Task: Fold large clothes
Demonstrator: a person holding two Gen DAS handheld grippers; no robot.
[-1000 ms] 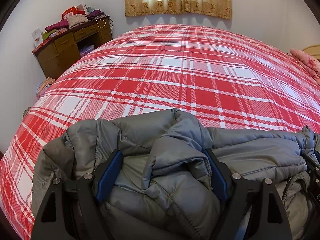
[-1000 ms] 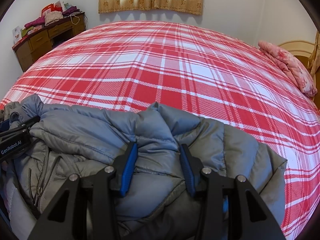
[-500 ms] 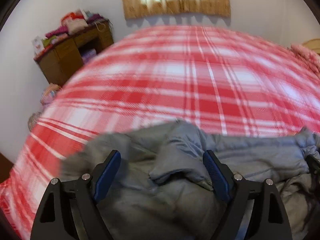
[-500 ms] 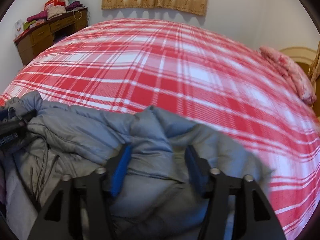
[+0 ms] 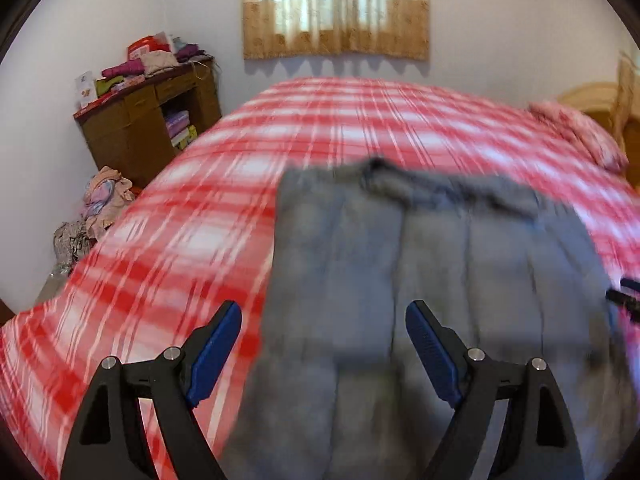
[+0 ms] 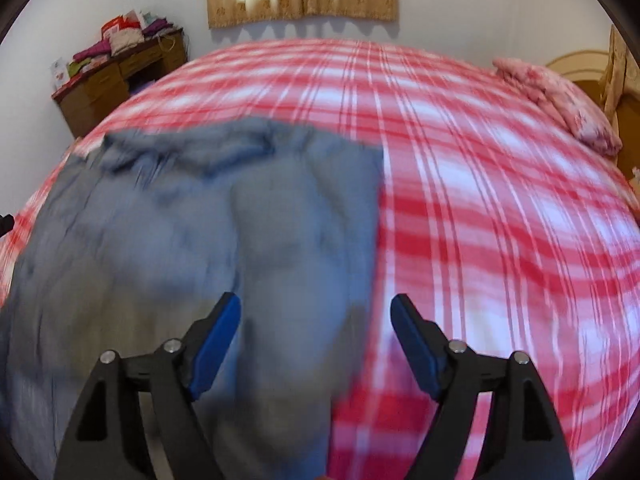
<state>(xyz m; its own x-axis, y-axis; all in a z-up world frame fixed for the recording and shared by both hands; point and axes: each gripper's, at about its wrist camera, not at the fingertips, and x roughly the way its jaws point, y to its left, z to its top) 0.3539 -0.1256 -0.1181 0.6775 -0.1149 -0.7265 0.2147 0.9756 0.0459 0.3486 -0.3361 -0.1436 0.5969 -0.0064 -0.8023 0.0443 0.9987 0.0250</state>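
From the left wrist view, the grey padded jacket [image 5: 432,264] lies spread on the bed [image 5: 192,240], which is covered in a red and white plaid sheet. The jacket is the landmark here: its crumpled collar end is farthest from the camera, and its near end runs under the left tongs [image 5: 324,344]. Those tongs stand spread wide, blue pads apart, with nothing pinched; the jacket's left edge shows in the gap between them, below the pads. The picture is blurred, so the seams are soft. Beyond the jacket's far left corner a brown cabinet [image 5: 148,132] stands against the wall. Its open shelf holds stacked purple and yellow items, too small to tell apart, and folded clothes are heaped on its top surface. On the floor left of the jacket sits a loose pile of cloth [image 5: 100,204]. Past the jacket's far right corner lies a pink pillow [image 5: 580,136]. A tan curtain [image 5: 336,12] hangs on the wall behind.

From the right wrist view, the jacket [image 6: 200,240] fills the left half of the bed, its right edge running down between the right tongs [image 6: 316,340]. These tongs are opening and grip nothing. The pillow [image 6: 560,104] lies well right of the jacket, the cabinet [image 6: 116,80] beyond its far left.
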